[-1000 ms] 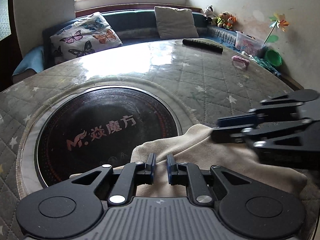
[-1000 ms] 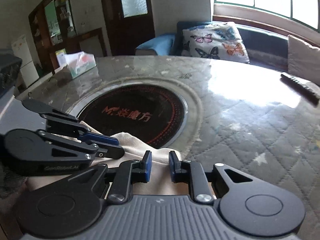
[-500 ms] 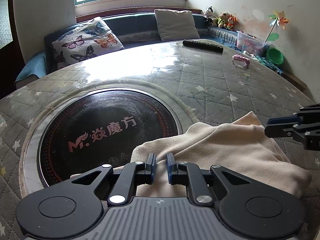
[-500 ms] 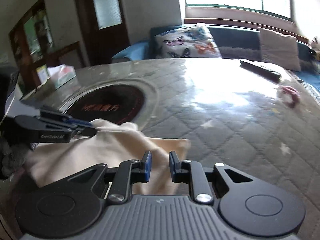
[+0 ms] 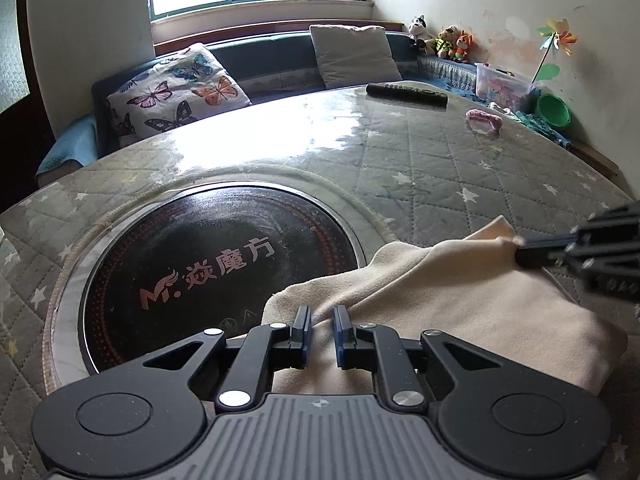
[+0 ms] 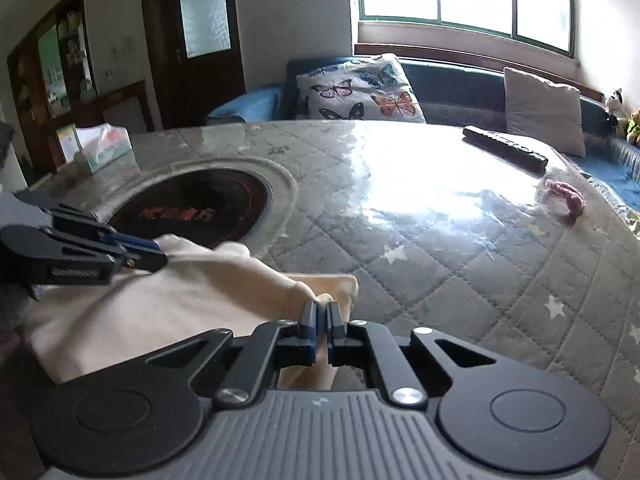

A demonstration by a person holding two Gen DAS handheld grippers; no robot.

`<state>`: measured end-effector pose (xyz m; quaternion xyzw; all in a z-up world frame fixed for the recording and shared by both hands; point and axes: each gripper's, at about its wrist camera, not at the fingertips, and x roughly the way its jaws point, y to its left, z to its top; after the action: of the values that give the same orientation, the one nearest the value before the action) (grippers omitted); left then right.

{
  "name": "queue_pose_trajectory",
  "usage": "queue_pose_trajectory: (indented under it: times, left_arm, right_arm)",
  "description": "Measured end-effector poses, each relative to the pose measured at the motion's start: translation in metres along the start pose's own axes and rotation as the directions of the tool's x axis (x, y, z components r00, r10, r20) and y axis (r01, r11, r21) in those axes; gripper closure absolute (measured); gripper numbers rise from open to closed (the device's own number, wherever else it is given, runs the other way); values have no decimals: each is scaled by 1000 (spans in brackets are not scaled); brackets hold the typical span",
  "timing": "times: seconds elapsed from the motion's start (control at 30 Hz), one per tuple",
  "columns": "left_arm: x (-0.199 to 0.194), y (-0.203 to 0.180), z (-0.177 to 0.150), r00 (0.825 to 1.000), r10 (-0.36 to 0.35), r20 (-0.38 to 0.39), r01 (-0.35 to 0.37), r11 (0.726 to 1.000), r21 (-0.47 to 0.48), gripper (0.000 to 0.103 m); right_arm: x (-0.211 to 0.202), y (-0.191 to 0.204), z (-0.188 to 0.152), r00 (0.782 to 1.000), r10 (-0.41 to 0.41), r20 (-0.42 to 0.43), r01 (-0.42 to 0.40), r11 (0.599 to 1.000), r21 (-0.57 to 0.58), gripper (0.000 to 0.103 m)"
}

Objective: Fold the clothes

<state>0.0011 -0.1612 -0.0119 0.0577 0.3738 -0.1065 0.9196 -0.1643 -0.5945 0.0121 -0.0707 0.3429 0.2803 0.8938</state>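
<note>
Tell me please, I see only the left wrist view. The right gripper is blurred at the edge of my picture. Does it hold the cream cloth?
Observer: Yes. In the right wrist view the right gripper has just been closing its jaws, and they are shut on a bunched fold at the edge of the cream cloth.
Operator: How does my own left gripper look from the side?
Observer: The left gripper has its tips closed on the opposite corner of the cloth, beside the black disc.
Operator: Is there something on the table that my view misses?
Observer: Yes, a tissue box stands at the far left rim, beyond the disc.
</note>
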Motion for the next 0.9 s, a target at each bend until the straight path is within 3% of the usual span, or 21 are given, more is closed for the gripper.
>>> queue_pose_trajectory:
  times: [0.3, 0.6, 0.7, 0.9]
  left_arm:
    - [-1, -3, -2, 1000, 15, 12, -15, 1000, 5, 89]
    - [-1, -3, -3, 1000, 21, 19, -21, 1000, 10, 89]
    - [-2, -3, -5, 999, 17, 27, -17, 1000, 10, 89]
    - [-18, 0, -10, 997, 11, 74, -12, 1000, 15, 84]
  right_arm:
    - [-20, 0, -2, 999, 4, 36, -3, 1000, -24, 93]
    - [-51, 49, -17, 984, 171, 53, -159, 971, -181, 93]
    - [-46, 48, -30, 985, 170, 21, -164, 972, -170, 93]
    - [-37, 28, -44, 984, 177, 25, -176, 983, -45, 93]
